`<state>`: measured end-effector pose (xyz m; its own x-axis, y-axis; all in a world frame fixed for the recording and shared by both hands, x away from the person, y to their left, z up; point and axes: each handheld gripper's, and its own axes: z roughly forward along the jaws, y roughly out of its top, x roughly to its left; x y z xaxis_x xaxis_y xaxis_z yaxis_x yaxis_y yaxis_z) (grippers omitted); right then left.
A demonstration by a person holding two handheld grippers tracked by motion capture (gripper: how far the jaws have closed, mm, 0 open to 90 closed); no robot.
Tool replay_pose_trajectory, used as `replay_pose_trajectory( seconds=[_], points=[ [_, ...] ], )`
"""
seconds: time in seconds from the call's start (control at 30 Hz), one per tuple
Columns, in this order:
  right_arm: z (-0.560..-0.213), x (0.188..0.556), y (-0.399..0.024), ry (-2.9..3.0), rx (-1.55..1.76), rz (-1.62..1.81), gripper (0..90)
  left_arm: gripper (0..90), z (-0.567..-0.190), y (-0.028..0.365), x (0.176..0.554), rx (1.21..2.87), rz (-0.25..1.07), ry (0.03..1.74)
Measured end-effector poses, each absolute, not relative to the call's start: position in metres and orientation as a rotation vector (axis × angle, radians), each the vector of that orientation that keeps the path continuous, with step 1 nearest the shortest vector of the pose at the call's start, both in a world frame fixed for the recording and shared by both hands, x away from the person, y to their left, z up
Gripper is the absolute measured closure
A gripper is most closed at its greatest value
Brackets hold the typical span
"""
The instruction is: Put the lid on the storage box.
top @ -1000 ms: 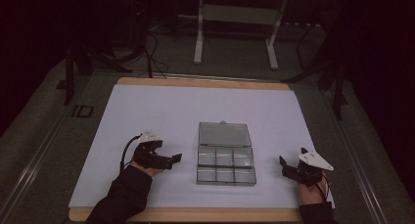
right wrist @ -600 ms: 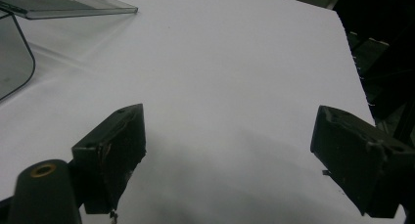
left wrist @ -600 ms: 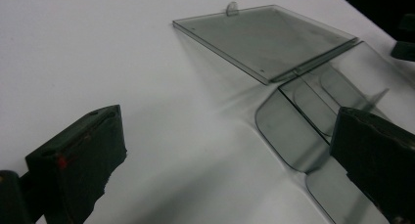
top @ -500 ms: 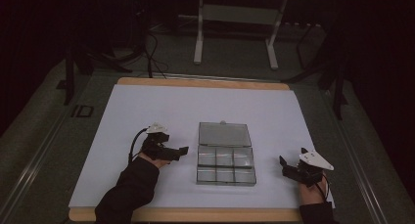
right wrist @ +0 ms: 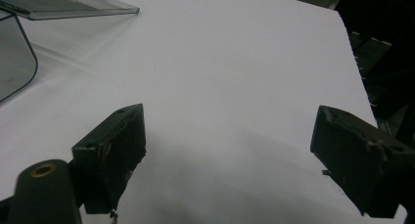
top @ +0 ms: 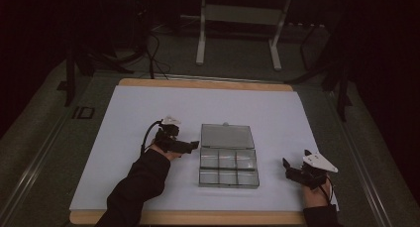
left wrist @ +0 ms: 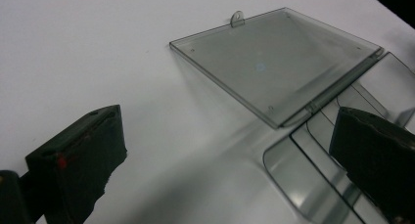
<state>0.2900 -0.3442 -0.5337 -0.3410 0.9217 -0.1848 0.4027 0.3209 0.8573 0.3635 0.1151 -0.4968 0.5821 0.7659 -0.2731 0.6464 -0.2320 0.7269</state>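
Clear compartment box (top: 229, 160) at table (top: 148, 108) centre, lid (left wrist: 279, 62) flat open. My left gripper (top: 190, 146) beside its left edge, fingers apart, empty. Right gripper (top: 289, 170) well clear, fingers apart. I judge box light, rigid, slippery; grip lid's free edge near tab (left wrist: 237, 17).

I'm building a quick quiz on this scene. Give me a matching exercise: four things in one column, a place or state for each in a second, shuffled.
Things:
1. left tool
2. right tool
3. box lid
4. box tray

Descriptions:
A. six see-through compartments
B. swung open, lying back
C. beside the box's left edge
D. near the table's right edge

Pairs: 1-C, 2-D, 3-B, 4-A
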Motion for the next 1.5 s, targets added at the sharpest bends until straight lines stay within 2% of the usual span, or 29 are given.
replay_pose_trajectory(
  seconds=[0.47,0.67,0.77,1.23,1.4,1.5],
  points=[
    [-0.534,0.290,-0.344,1.899,1.165,0.949,13.1,1.6,-0.497,0.078,0.391,1.993,0.122,1.182],
    [-0.534,0.290,-0.344,1.900,1.164,0.951,13.1,7.3,-0.500,0.067,0.398,1.992,0.094,1.201],
    [-0.534,0.290,-0.344,1.902,1.161,0.949,13.1,15.0,-0.503,0.065,0.399,1.988,0.075,1.197],
    [-0.534,0.290,-0.343,1.908,1.157,0.941,13.2,17.7,-0.523,0.068,0.405,1.972,-0.055,1.223],
    [-0.534,0.290,-0.343,1.910,1.157,0.938,13.2,25.1,-0.529,0.071,0.408,1.927,-0.172,1.193],
    [-0.534,0.290,-0.343,1.910,1.157,0.940,13.2,28.0,-0.531,0.073,0.409,1.912,-0.197,1.181]
  ],
)
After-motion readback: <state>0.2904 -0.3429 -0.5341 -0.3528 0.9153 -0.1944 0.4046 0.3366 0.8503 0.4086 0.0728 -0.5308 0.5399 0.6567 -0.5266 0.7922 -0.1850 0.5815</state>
